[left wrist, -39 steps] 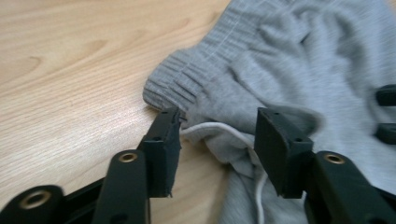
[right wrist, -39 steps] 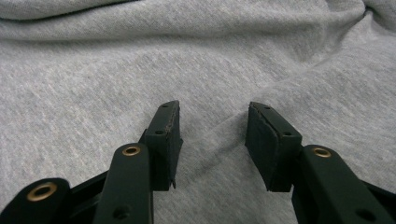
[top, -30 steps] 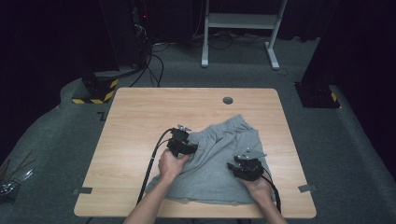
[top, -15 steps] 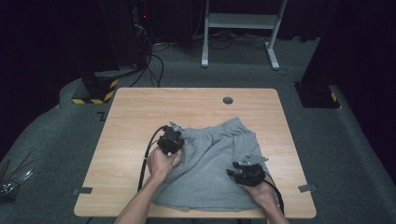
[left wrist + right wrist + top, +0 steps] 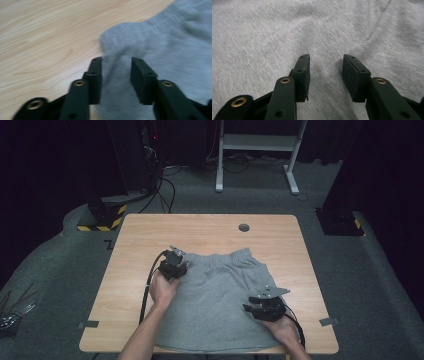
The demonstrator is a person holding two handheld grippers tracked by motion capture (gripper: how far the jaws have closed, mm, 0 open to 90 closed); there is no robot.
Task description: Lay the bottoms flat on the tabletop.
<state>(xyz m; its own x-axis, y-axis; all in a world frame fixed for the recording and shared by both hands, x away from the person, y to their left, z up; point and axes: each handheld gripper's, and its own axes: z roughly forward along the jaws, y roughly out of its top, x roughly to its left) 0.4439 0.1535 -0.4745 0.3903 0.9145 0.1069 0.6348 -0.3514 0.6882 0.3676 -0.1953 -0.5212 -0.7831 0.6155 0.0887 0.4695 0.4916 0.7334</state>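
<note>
Shorts [image 5: 160, 37] corner between left tool [image 5: 116, 72] pads

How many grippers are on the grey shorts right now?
2. The left gripper is at the shorts' upper left corner by the waistband, jaws apart with cloth between them. The right gripper sits over the lower right part, jaws apart.

Left gripper view motion-blurred; shorts [image 5: 160, 37] cut off at right edge.
</note>
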